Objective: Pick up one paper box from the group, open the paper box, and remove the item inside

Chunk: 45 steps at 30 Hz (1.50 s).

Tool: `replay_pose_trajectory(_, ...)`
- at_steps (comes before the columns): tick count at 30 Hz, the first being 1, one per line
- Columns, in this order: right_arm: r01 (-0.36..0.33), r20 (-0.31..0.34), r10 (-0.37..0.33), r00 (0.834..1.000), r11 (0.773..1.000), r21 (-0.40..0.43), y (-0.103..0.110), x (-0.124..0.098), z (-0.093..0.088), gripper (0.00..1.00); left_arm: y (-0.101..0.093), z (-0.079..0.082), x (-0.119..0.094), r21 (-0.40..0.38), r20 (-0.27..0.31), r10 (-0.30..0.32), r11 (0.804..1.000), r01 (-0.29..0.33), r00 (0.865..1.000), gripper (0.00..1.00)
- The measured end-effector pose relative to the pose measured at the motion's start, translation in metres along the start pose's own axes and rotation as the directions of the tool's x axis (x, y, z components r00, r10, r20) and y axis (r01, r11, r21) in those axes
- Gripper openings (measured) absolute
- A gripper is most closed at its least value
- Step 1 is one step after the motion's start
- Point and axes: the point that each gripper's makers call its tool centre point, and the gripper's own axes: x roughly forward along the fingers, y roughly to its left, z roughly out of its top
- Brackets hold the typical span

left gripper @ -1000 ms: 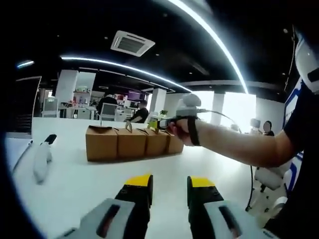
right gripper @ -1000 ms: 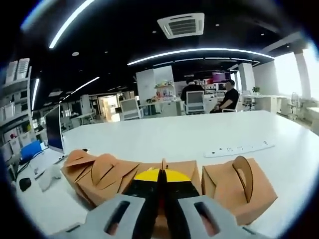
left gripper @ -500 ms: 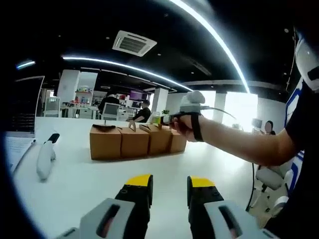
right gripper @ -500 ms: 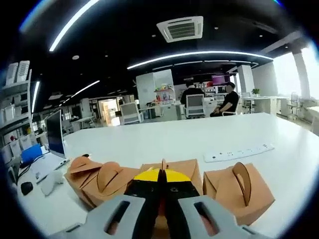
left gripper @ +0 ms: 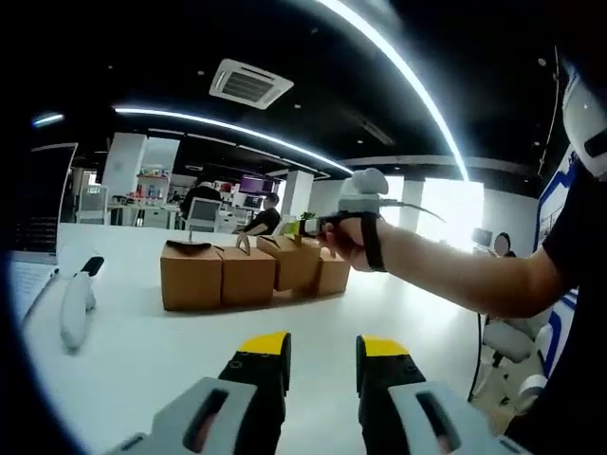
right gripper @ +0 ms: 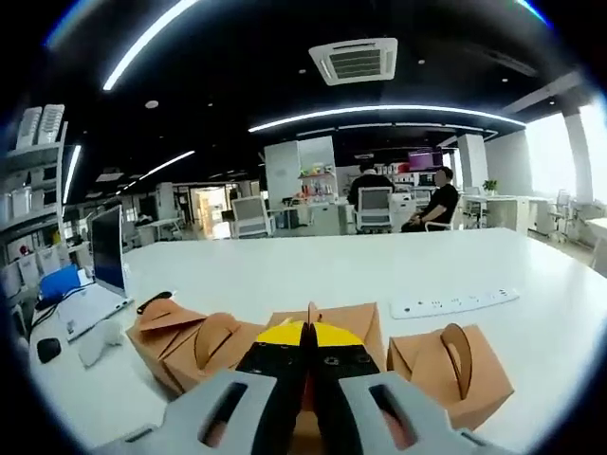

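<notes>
While the left gripper (left gripper: 322, 365) hovers over the white table (left gripper: 171, 341) with jaws apart, the right gripper (right gripper: 306, 353) pinches the top handle of one brown paper box (left gripper: 297, 261), raised slightly from the row of brown boxes (left gripper: 218, 275).

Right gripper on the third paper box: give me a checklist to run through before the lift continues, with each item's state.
1. Right gripper shut on the held box's handle tab: ok, its jaws are pressed together around the tab.
2. Held box free of the table: cannot tell; in the left gripper view it sits higher than the neighbours, but its underside is not clear.
3. Neighbouring boxes undisturbed: ok, the box on the right and the two on the left stand on the table.
4. Left gripper ready to help: ok, open and holding nothing, well short of the boxes.
5. Power strip out of the way: ok, it lies beyond the boxes.
</notes>
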Motion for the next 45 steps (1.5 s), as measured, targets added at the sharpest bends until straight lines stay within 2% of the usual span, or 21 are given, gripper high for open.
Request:
replay_pose_trajectory(4,-0.003,0.003,0.003,1.0,1.0,0.009,-0.001,0.0,0.002,0.02,-0.002,-0.002,-0.001,0.001,-0.003,-0.007,1.0,0.007,1.0,0.29)
replay_pose_trajectory(9,0.01,0.018,-0.01,1.0,0.999,0.041,-0.007,-0.003,0.009,0.02,0.007,-0.009,-0.006,-0.009,-0.017,0.022,1.0,-0.022,1.0,0.29)
replay_pose_trajectory(20,0.007,0.027,-0.008,1.0,1.0,0.025,-0.004,-0.009,0.015,0.02,0.006,-0.009,-0.008,-0.015,-0.008,0.025,1.0,-0.025,1.0,0.29)
replay_pose_trajectory(26,0.0,0.047,-0.002,0.999,0.999,0.045,-0.005,-0.019,0.022,0.02,0.002,-0.011,-0.009,-0.016,-0.012,0.012,1.0,-0.012,1.0,0.29)
replay_pose_trajectory(31,-0.015,0.065,0.012,0.998,0.999,0.045,-0.001,-0.026,0.029,0.02,0.006,-0.017,-0.008,-0.016,-0.028,0.024,1.0,-0.024,0.999,0.29)
replay_pose_trajectory(36,-0.032,0.082,0.028,0.996,0.999,0.04,0.004,-0.035,0.036,0.02,0.004,-0.015,-0.006,-0.012,-0.021,0.025,1.0,-0.026,0.999,0.29)
replay_pose_trajectory(45,-0.045,0.093,0.04,0.995,0.998,0.046,0.003,-0.05,0.033,0.02,0.005,-0.012,-0.007,-0.012,-0.019,0.019,1.0,-0.019,1.0,0.29)
